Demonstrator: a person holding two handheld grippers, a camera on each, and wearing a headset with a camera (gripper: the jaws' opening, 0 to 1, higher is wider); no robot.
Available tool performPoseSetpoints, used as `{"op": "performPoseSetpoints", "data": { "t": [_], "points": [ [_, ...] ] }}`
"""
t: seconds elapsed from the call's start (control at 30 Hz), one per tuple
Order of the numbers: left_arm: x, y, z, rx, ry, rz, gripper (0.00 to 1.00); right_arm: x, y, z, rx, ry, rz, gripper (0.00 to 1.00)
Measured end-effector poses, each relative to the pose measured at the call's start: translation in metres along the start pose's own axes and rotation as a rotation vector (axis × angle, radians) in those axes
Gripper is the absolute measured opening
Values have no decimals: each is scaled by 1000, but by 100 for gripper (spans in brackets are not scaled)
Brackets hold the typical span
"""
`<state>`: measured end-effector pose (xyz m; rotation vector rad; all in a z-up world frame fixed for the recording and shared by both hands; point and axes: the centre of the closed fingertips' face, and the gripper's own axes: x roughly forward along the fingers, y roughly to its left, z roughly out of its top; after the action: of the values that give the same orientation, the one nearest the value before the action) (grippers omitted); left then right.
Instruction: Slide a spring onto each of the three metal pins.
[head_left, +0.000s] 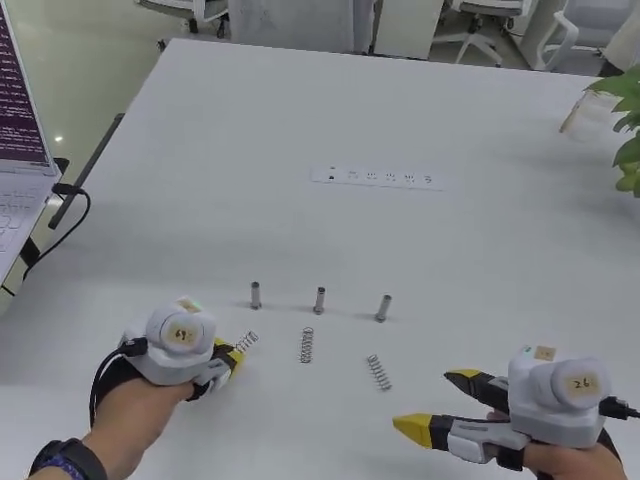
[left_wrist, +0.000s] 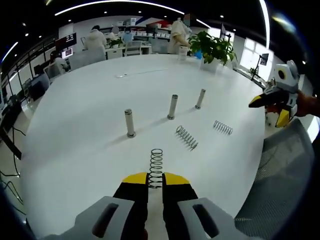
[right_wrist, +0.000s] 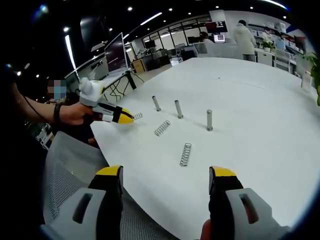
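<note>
On the white table (head_left: 420, 120) my left gripper (left_wrist: 155, 178) is clenched on the first spring (left_wrist: 156, 161), near the leftmost pin (head_left: 255, 294). Step one of three, I judge (the other two springs (head_left: 306, 344) lie flat). Next I must stand it upright over this pin; my right gripper (right_wrist: 166, 171) is released

White table (head_left: 400, 110): three pins (head_left: 320, 300) upright (in row), two springs (head_left: 307, 345) lying loose.

Place: open-plan office
Furniture: large white table (head_left: 400, 120) with inset socket strip (head_left: 378, 177); swivel chairs (head_left: 480, 30)
Equipment: laptop (head_left: 15, 150), desk monitors (right_wrist: 116, 52)
Extras: potted plant (left_wrist: 212, 47), ceiling strip lights (left_wrist: 100, 5)
</note>
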<state>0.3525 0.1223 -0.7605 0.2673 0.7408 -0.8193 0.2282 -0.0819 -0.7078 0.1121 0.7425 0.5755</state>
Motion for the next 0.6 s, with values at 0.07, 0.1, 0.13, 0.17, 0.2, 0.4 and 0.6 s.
{"op": "performPoseSetpoints", "data": {
  "t": [0.07,0.1,0.13,0.17,0.2,0.4,0.6],
  "points": [
    [-3,0,1,3,-2,1,2,1,1,1,-2,1,3,69],
    [-5,-1,2,5,-5,1,2,1,1,1,-2,0,5,68],
    [-7,-1,2,7,-6,2,2,2,1,2,-2,-1,7,68],
    [-8,-2,2,11,-6,1,2,3,2,3,-3,-2,10,68],
    [-9,-2,2,12,-6,0,2,3,2,3,-3,-2,10,68],
    [-17,-5,4,24,-20,-6,2,6,5,6,-8,-7,26,67],
    [-23,-13,2,53,-22,-23,2,9,8,7,-10,-10,37,64]
  ]
}}
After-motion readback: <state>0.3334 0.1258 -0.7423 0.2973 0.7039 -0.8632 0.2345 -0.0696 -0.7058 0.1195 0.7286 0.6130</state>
